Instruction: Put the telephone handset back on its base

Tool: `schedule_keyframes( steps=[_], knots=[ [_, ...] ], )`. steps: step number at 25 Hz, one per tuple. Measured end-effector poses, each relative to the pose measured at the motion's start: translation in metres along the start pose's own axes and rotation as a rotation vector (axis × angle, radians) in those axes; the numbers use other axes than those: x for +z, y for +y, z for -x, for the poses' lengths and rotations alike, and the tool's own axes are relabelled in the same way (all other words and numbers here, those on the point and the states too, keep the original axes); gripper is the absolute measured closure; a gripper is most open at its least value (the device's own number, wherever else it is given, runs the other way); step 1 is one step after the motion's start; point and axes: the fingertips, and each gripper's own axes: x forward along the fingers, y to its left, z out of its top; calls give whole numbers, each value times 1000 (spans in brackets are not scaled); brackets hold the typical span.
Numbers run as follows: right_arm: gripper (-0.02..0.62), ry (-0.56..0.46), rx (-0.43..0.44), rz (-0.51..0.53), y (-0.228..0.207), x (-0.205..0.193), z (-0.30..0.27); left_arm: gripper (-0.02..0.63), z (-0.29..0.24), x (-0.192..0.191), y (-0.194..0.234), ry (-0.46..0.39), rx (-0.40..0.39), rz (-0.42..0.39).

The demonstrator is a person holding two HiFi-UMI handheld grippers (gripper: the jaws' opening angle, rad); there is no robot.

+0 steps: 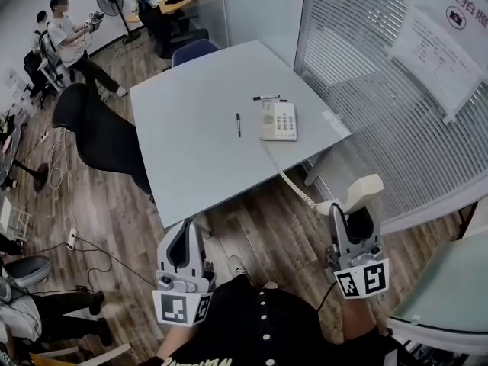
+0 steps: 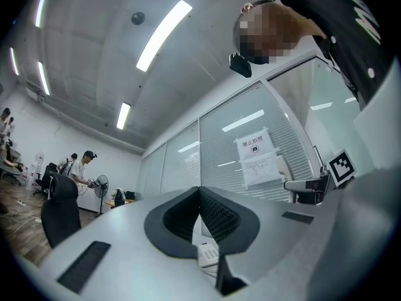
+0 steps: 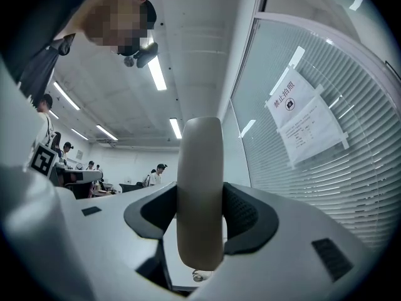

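Clamping the cream handset (image 3: 200,193) between its two pads, your right gripper (image 1: 354,213) hangs off the near right corner of the grey table (image 1: 191,151), over the wooden floor (image 1: 252,227). The handset lies crosswise to the jaws and sticks out on both sides of them. Its coiled cord (image 1: 286,175) runs from the handset back over the table edge to the telephone base (image 1: 279,120). The base sits on the table near the right edge, well apart from the handset. Your left gripper (image 1: 185,231) is beside the right one, also short of the table, with its fingers together and nothing between them. A black pen (image 1: 238,124) lies just left of the base, and a marker (image 1: 267,97) lies just beyond it.
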Motion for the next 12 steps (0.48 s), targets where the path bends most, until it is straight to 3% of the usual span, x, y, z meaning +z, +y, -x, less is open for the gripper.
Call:
schedule_keyframes(
  steps=[12],
  knots=[
    [362,8,-16,22,6,-6,-46,592,-34,-12,37,-11,-17,24]
  ],
)
